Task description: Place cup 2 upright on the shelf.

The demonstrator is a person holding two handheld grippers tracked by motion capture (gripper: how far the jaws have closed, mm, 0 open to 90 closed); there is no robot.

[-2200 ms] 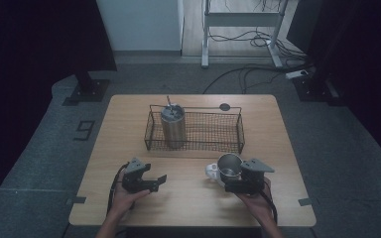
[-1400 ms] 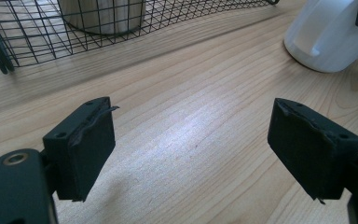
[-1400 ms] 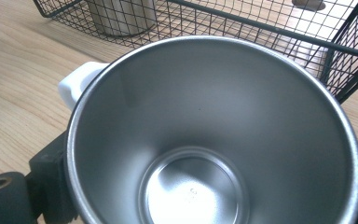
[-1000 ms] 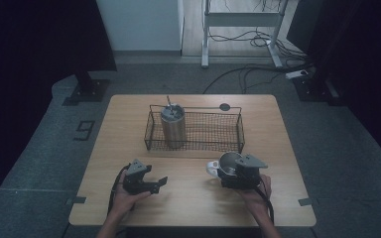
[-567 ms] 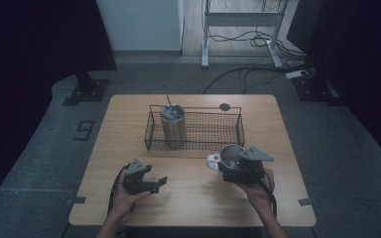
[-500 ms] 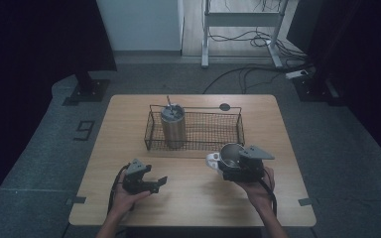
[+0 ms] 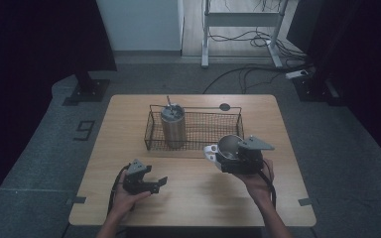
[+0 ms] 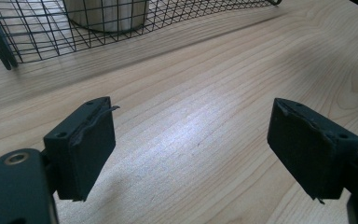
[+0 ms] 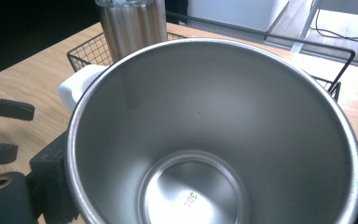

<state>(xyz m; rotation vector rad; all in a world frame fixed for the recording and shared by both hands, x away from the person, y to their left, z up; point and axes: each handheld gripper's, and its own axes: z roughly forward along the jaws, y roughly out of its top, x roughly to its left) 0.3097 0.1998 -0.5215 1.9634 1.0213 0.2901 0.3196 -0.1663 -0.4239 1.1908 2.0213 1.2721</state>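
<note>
Gripping with my right gripper (image 7: 237, 161), I pinch a steel cup (image 7: 229, 146) between its jaws, which press on the cup's outer wall low on either side. The cup is clear of the desk (image 7: 193, 203), just in front of the right half of a wire basket (image 7: 193, 106), with its mouth open toward the camera on my gripper, and its inside is bare and shiny. Its white handle (image 7: 210, 151) sticks out on the side facing my other hand. Inside the basket, at its left end, stands a tall metal tumbler (image 7: 172, 127) with a lid and a straw, upright and well apart from the cup I hold. My left gripper (image 7: 158, 185) sits low over the front left of the desk, its jaws spread with nothing but bare wood between them, pointing toward the basket's near wall.
</note>
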